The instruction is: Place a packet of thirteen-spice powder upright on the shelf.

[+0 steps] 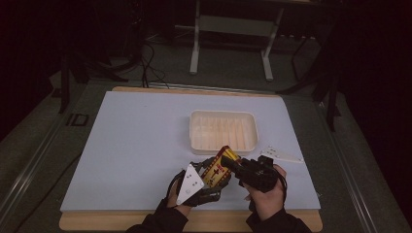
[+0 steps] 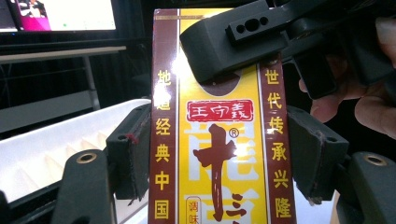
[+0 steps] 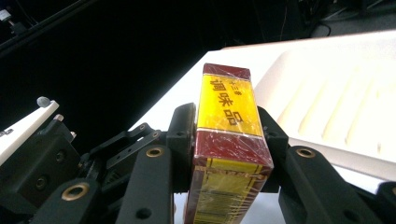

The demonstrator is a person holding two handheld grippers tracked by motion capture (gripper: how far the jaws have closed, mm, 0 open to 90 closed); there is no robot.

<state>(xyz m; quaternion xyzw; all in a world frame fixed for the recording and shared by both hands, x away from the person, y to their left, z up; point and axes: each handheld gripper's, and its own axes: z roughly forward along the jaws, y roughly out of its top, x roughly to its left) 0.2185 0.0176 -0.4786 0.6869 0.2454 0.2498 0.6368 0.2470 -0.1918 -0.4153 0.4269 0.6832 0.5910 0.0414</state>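
We hold the yellow-and-red seasoning box (image 1: 219,168) above the near edge of the table (image 1: 136,145), the left gripper (image 1: 204,182) clamped on its sides and the right gripper (image 1: 238,171) clamped on its end. This looks like a hand-over; next one grip must let go so the box can go into the white tray (image 1: 223,130) just beyond.

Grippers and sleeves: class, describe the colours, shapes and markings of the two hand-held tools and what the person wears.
Both the left gripper and the right gripper are black, with brass-coloured rivets on angular links and flat dark pads. The left one carries a pale three-cornered plate dotted with small holes. The sleeves are dark.
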